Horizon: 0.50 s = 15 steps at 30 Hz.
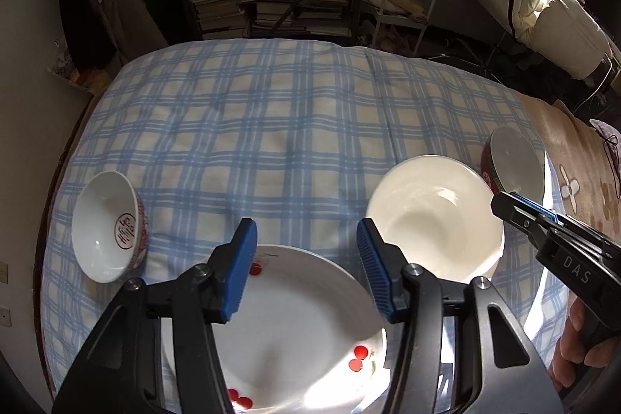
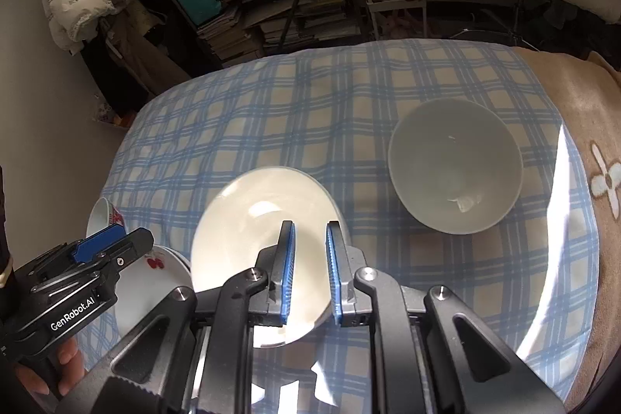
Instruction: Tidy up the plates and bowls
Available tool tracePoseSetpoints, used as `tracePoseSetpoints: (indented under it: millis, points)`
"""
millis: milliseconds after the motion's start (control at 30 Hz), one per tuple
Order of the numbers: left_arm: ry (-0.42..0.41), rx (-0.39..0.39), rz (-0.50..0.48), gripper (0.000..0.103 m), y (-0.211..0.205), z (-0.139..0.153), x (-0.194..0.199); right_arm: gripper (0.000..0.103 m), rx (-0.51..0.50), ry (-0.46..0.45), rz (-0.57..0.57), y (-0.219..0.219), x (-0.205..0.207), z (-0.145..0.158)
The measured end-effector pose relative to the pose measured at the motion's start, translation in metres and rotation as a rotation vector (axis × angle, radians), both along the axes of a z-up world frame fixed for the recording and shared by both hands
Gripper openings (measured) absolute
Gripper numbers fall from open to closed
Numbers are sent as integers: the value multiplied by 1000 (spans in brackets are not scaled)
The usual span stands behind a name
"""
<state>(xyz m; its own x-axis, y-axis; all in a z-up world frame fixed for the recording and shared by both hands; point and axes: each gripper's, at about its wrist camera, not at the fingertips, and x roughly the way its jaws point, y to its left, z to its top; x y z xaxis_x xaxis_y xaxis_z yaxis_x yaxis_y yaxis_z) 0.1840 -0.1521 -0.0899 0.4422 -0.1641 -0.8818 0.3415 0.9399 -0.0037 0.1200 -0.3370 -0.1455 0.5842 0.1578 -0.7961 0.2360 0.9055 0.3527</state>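
Low centre of the left wrist view, my left gripper stands wide, nothing between the blue pads, hanging over the cherry plate. That plate's near edge is cut off by the gripper body and the frame bottom, so I can't see its full rim. Left of it sits the marked bowl, white inside with a red stamp, tilted toward the camera; its outside pattern barely shows. Right of the plate is the white dish, lower rim hidden behind my gripper's arm. Far right, the red bowl is half covered by the right gripper, and only a sliver of red outside shows. Everything rests on the plaid cloth.

Bottom centre of the right wrist view, my right gripper has its pads narrow but apart, over the dish; I can't tell if either pad touches the rim, glare washes it out. Red bowl sits upper right of the dish, apart from it, something pale inside that I can't make out. Lower left, the left gripper blocks most of the plate and marked bowl. A hand shows at the bottom left edge, mostly cut off.
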Motion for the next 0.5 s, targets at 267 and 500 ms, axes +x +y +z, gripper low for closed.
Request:
tracePoseSetpoints:
  millis: [267, 500]
  points:
    - [-23, 37, 63, 85, 53, 20, 7, 72, -8, -111, 123, 56, 10, 36]
    - [-9, 21, 142, 88, 115, 33, 15, 91, -31, -149, 234, 117, 32, 56]
